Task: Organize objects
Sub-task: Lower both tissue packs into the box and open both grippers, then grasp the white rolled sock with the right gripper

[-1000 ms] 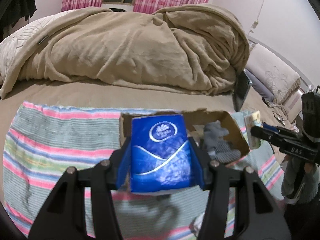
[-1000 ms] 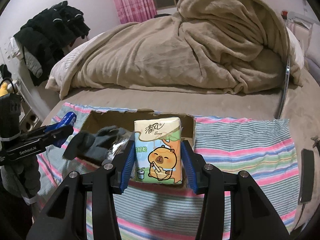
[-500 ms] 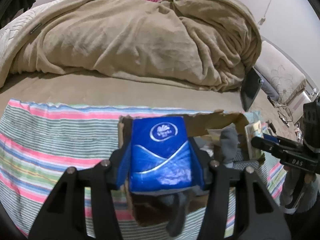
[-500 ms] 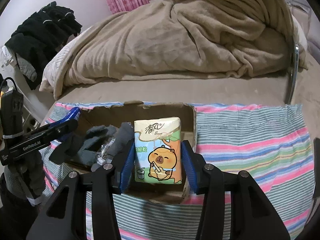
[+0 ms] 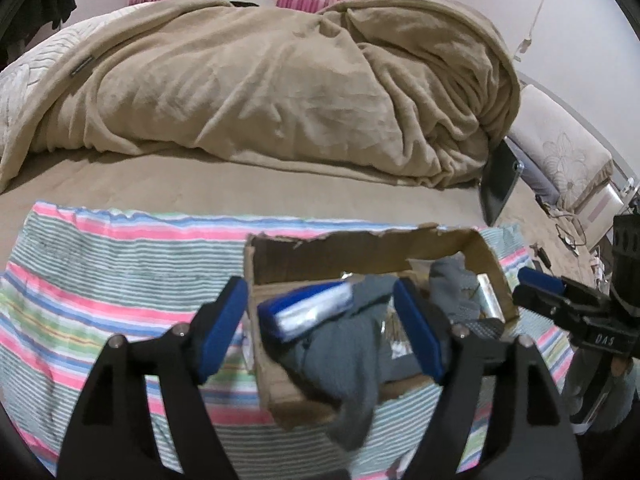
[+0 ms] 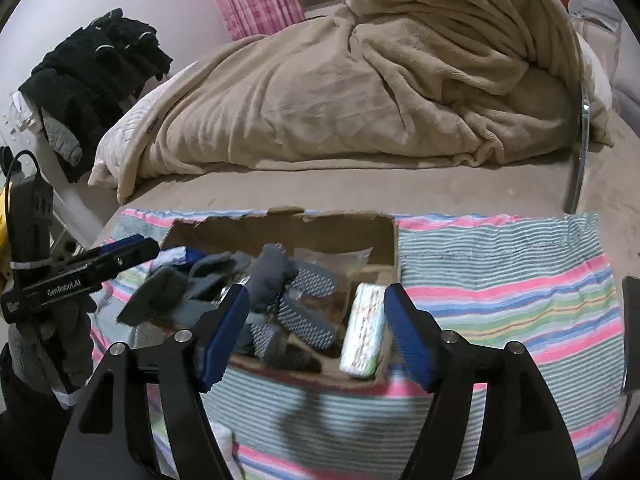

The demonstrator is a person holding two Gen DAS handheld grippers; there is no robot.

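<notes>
A torn cardboard box sits on a striped cloth on the bed; it also shows in the right wrist view. My left gripper is open over the box's left end, with the blue tissue pack lying free inside between its fingers. My right gripper is open over the box's right end, and the cartoon tissue pack lies free in the box by its right finger. Grey gloves fill the box's middle.
A heaped tan blanket covers the bed behind the box. A dark tablet leans against it at the right. Black clothes hang at the left wall. Pillows lie at the far right.
Both grippers have opened and let go of their tissue packs, which have dropped into the box. Both grippers moved forward over the box.
</notes>
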